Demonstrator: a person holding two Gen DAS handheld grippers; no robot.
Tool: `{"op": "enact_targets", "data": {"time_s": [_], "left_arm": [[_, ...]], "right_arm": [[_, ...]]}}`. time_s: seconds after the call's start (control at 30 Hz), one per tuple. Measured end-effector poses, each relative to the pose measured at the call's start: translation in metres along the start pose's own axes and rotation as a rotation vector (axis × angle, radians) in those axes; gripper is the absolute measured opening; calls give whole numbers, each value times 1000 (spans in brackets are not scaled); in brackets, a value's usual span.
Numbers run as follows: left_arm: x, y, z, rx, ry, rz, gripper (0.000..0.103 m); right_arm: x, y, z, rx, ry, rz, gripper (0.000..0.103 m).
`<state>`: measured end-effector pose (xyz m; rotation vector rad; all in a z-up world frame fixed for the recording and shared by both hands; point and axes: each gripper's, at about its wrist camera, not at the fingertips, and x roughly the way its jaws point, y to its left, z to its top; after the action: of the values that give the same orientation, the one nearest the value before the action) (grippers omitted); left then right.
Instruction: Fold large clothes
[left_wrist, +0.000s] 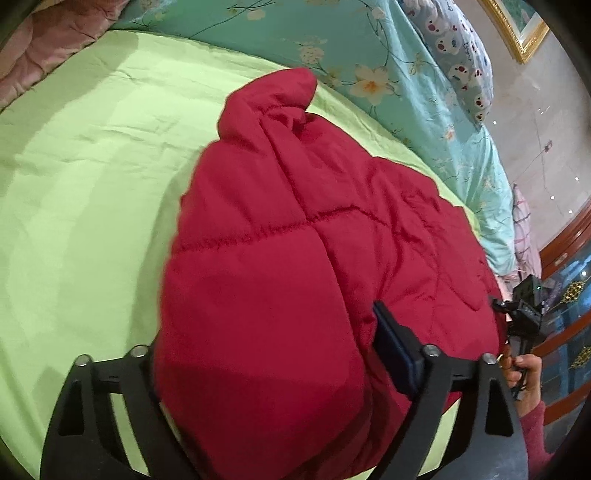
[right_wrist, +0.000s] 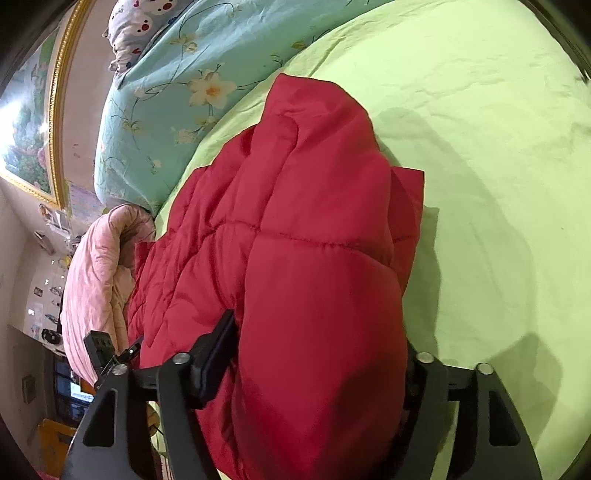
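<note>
A puffy red quilted jacket (left_wrist: 295, 221) lies bundled on the light green bed sheet (left_wrist: 74, 184). Its near end bulges up between the fingers of my left gripper (left_wrist: 266, 332), whose jaws stand wide. The right finger's pad (left_wrist: 395, 354) rests beside the fabric, and the left finger is hidden behind the bulge. In the right wrist view the same jacket (right_wrist: 295, 206) fills the gap of my right gripper (right_wrist: 321, 332), which is open too. Its left pad (right_wrist: 214, 354) sits along the jacket's side. A hand (left_wrist: 524, 369) shows at the left wrist view's right edge.
A teal floral duvet (left_wrist: 369, 48) and a patterned pillow (left_wrist: 461, 62) lie at the bed's far side. A pink quilt (right_wrist: 96, 273) is heaped beside the jacket. A gold-framed picture (right_wrist: 33, 122) hangs on the wall. Bare green sheet (right_wrist: 480, 147) stretches beyond the jacket.
</note>
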<state>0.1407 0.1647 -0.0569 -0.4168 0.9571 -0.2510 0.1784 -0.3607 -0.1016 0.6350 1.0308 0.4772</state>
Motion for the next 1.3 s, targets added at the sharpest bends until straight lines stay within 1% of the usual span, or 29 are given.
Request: {"op": "enact_targets", "data": {"time_s": [0.17, 0.23, 0.27, 0.33, 0.4, 0.43, 0.5, 0.6, 0.7, 0.8, 0.83, 0.9, 0.97, 1.03, 1.13, 1.2, 1.23, 1.3], "left_arm": [[-16, 14, -2, -4, 6, 7, 97], [-24, 18, -4, -4, 1, 29, 97], [-28, 21, -4, -4, -4, 49, 97], [-38, 25, -7, -13, -21, 61, 97], [-47, 23, -7, -19, -59, 84, 97], [-51, 20, -8, -13, -77, 100, 97], [-61, 11, -9, 14, -126, 138, 97], [-69, -4, -9, 47, -166, 145, 97], [-69, -28, -9, 103, -187, 147, 97], [-66, -50, -13, 151, -195, 142, 97], [-64, -57, -14, 165, -196, 130, 97], [-61, -70, -16, 189, -193, 108, 96], [-58, -81, -20, 217, -191, 91, 96], [-52, -89, -22, 241, -179, 77, 96], [-35, -97, -23, 263, -144, 59, 91], [-19, -97, -22, 254, -100, 40, 88], [-10, -96, -21, 253, -76, 36, 88], [2, -98, -21, 264, -62, 65, 88]], "right_arm": [[-6, -2, -2, 12, -8, -3, 79], [-10, -2, -3, 13, -15, -12, 79], [-12, -1, -3, 11, -19, -20, 79], [-18, 3, -5, 1, -32, -45, 79], [-27, 9, -7, -24, -56, -95, 79], [-30, 13, -8, -37, -71, -124, 79], [-42, 23, -9, -78, -125, -221, 79], [-59, 34, -12, -118, -209, -311, 79], [-71, 47, -15, -157, -273, -344, 79], [-72, 71, -21, -243, -314, -366, 79], [-69, 78, -24, -272, -316, -364, 77], [-58, 94, -29, -329, -306, -366, 76], [-45, 107, -34, -377, -279, -352, 69], [-30, 118, -38, -411, -243, -332, 64], [-9, 133, -39, -438, -200, -301, 65], [5, 144, -40, -464, -187, -274, 65], [12, 149, -40, -481, -180, -275, 65], [28, 152, -37, -498, -165, -304, 65]]}}
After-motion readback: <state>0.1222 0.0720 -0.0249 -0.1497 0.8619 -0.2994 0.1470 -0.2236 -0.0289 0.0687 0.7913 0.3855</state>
